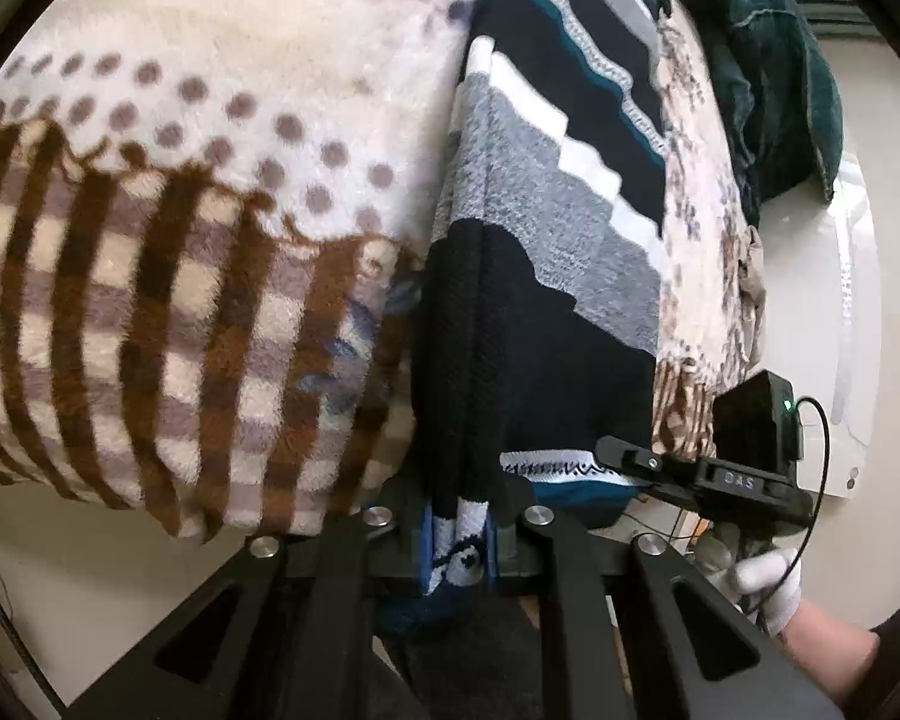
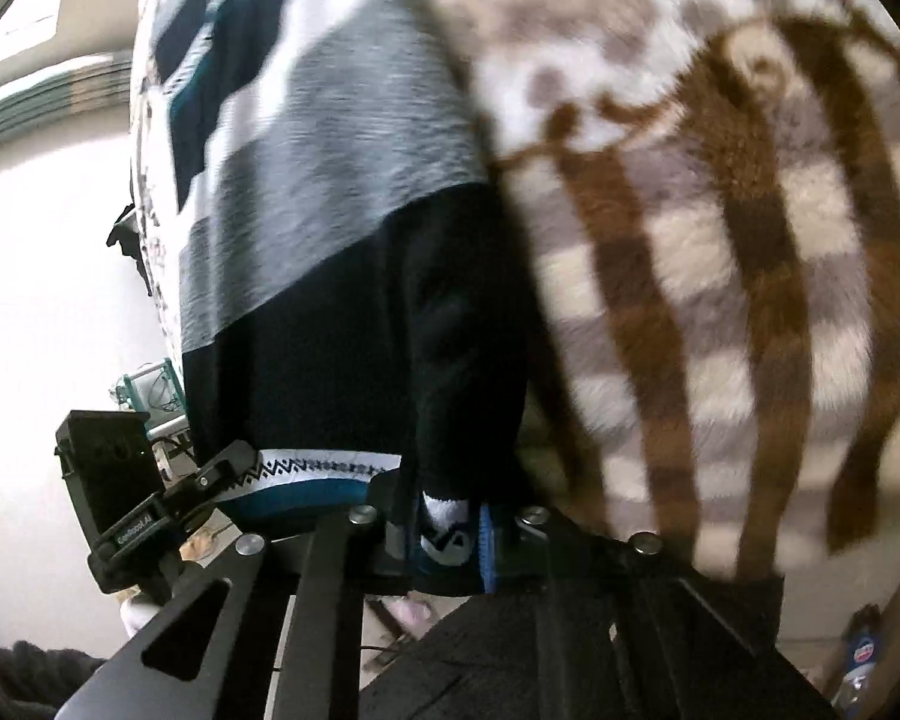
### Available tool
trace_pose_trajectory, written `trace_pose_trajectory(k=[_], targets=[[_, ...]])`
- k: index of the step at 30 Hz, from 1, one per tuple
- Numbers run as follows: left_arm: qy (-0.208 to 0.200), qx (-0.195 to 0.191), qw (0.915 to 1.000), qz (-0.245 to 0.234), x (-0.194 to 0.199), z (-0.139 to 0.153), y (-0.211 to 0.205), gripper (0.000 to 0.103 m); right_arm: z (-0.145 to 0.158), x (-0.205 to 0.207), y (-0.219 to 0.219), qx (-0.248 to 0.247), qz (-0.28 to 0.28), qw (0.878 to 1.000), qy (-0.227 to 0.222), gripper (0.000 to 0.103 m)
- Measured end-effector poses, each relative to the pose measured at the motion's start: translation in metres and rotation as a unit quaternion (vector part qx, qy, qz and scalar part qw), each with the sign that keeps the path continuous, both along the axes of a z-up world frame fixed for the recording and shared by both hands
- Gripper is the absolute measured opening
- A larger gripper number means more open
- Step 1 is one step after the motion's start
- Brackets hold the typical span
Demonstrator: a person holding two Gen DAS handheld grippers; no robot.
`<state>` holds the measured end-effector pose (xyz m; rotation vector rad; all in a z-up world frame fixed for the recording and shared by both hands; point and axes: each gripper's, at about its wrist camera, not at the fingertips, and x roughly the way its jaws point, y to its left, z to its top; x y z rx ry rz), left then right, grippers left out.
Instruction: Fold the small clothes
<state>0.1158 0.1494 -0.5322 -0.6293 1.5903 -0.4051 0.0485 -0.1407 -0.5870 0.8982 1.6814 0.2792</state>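
Observation:
A knitted garment with navy, grey, white and teal stripes lies lengthwise on a fluffy blanket that has brown checks and dots. My left gripper is shut on its near hem, and a white-and-blue patterned fold is pinched between the pads. The right gripper grips the same patterned hem further right, held by a white-gloved hand. In the right wrist view the garment hangs over the blanket's near edge. There my right gripper is shut on the hem, and the left gripper clamps it at the left.
A pile of dark teal cloth sits at the far right of the blanket. Beside it stands a white appliance-like surface. Beyond the blanket's near edge the floor shows below, with a pink slipper and a plastic bottle.

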Motion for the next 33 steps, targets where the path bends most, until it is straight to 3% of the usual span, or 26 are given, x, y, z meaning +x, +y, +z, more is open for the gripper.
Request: trace_pose_trajectory(k=[5,11,17,20,24,29,31,33], targets=[[-0.016,-0.013,0.9996,0.018,0.002,0.023,0.015,0.009,0.046,0.001,0.002,0.013,-0.02,0.999,-0.029,0.014],[-0.053,-0.062,0.9956,0.046,0.025,0.065,0.023,0.009,0.11,0.017,0.002,0.036,-0.049,0.995,-0.08,0.013],[-0.123,-0.132,0.9779,0.106,0.107,0.114,0.019,0.009,0.17,0.078,-0.008,0.064,-0.092,0.981,-0.158,0.013],[-0.164,-0.14,0.9687,0.122,0.167,0.125,0.014,0.009,0.183,0.131,-0.018,0.068,-0.101,0.973,-0.196,0.013],[-0.192,-0.125,0.9647,0.131,0.257,0.116,0.0,0.009,0.195,0.217,-0.03,0.044,-0.11,0.963,-0.243,0.013],[-0.192,-0.096,0.9685,0.127,0.361,0.08,-0.008,0.009,0.174,0.331,-0.04,0.024,-0.124,0.958,-0.257,0.013],[-0.161,-0.101,0.973,0.13,0.394,0.056,-0.008,0.01,0.159,0.374,-0.044,0.016,-0.126,0.96,-0.25,0.013],[-0.096,-0.126,0.9753,0.154,0.432,0.023,-0.006,0.016,0.137,0.421,-0.047,0.01,-0.122,0.967,-0.224,0.015]])
